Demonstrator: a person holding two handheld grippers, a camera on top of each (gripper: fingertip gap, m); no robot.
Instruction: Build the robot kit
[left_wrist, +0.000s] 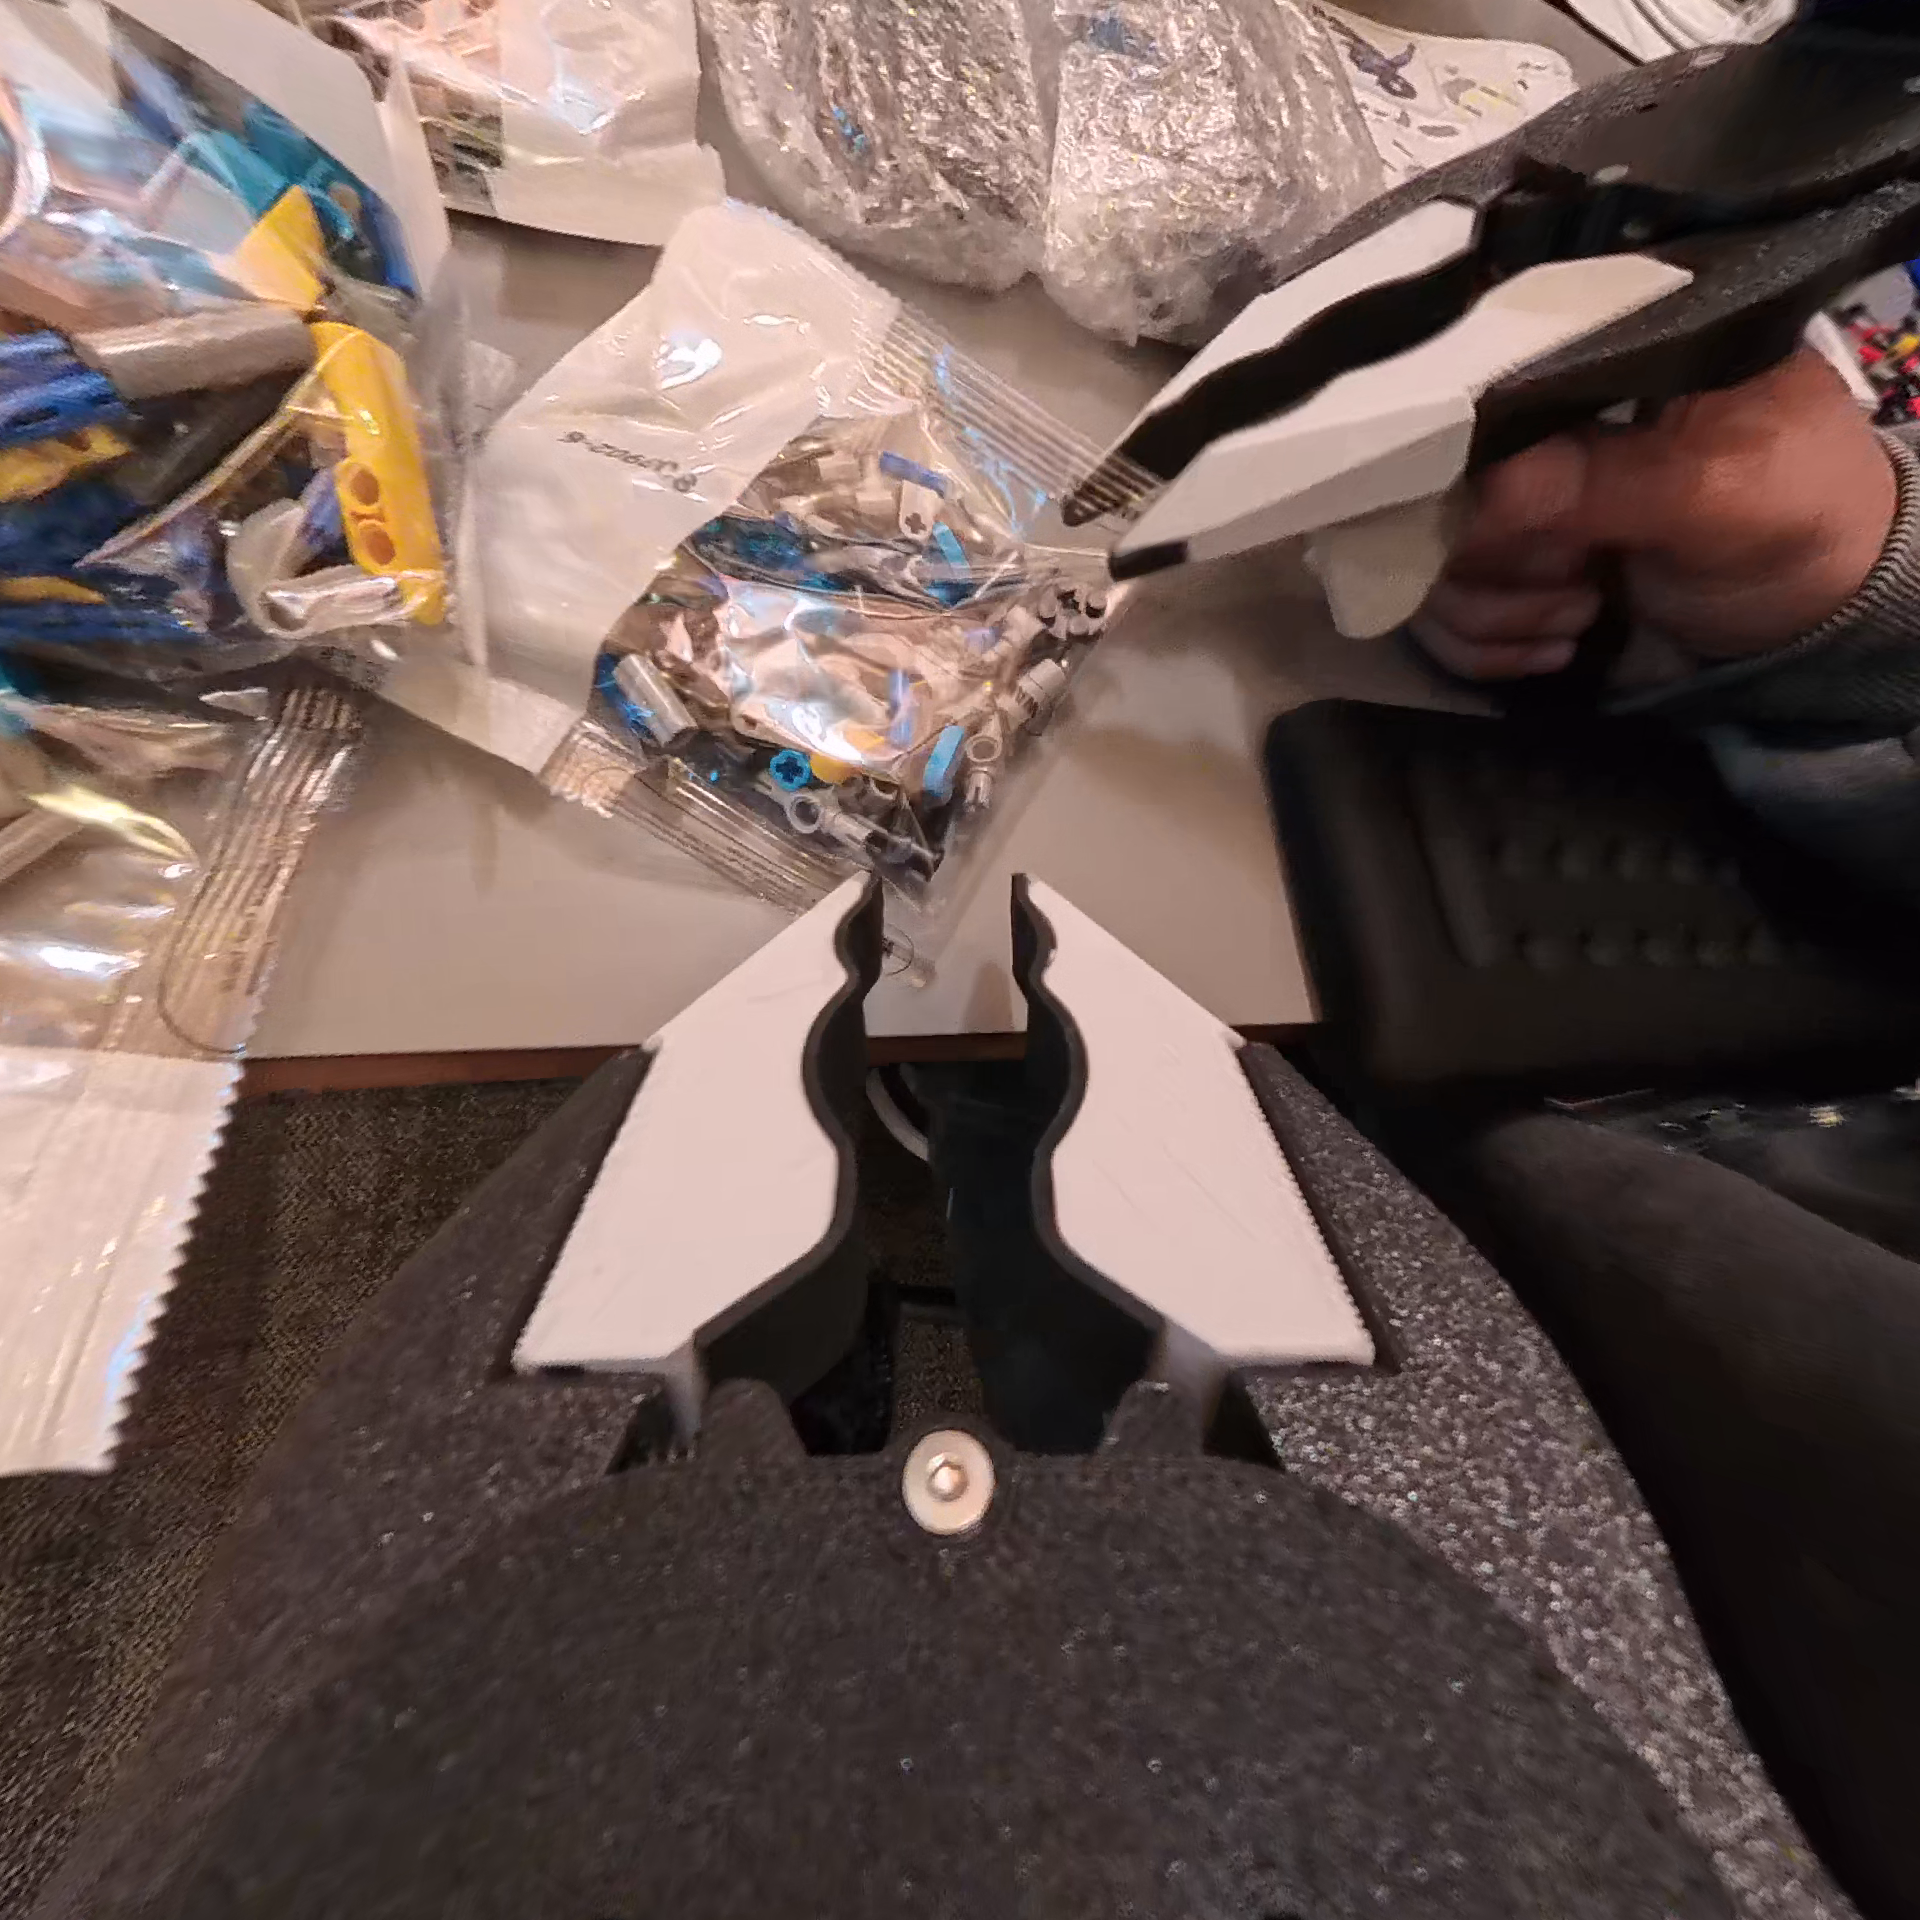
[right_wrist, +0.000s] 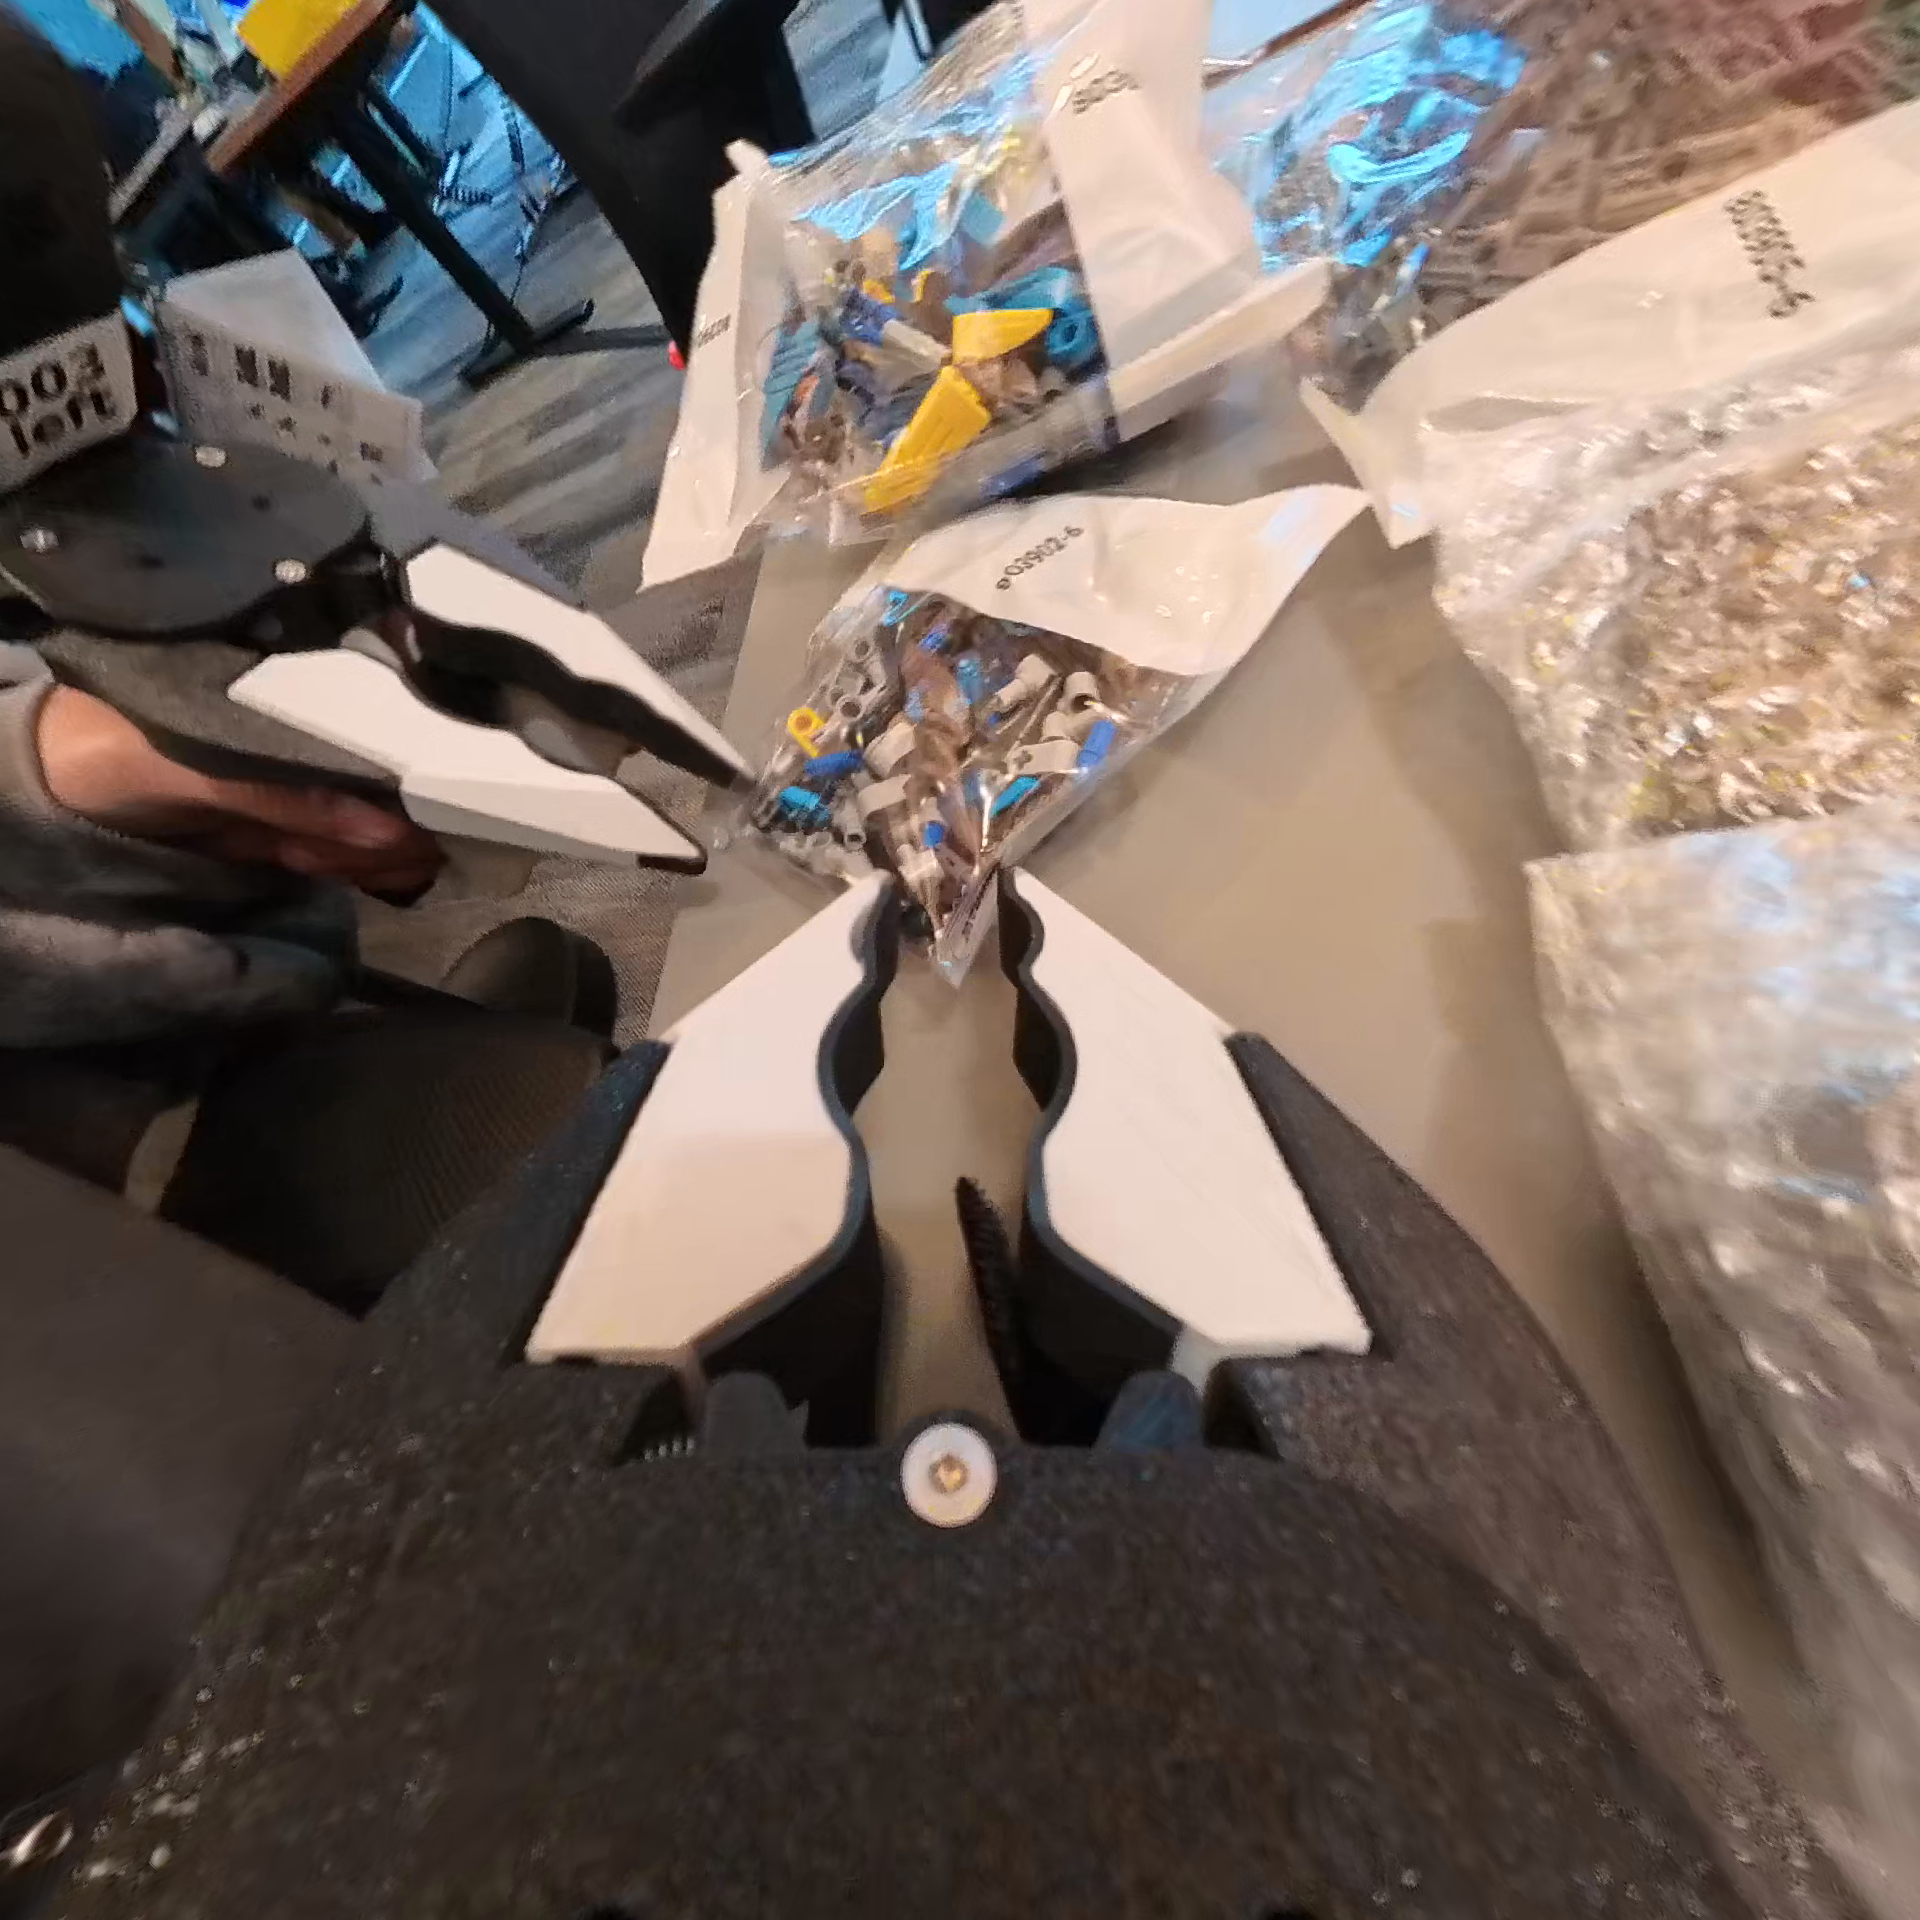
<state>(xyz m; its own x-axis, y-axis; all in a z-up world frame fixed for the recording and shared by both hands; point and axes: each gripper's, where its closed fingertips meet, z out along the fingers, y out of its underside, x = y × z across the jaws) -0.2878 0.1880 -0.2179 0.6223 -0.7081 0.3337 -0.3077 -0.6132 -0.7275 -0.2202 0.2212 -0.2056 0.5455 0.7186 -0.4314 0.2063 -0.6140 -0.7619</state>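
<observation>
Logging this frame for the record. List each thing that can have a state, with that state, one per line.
left gripper: open, tips at a corner of the small parts bag
right gripper: open, bag corner between its fingers
small parts bag: sealed, lying flat on the table
large parts bag: on the table beyond it; seal cannot tell
bubble wrap bundles: lying on the table
</observation>
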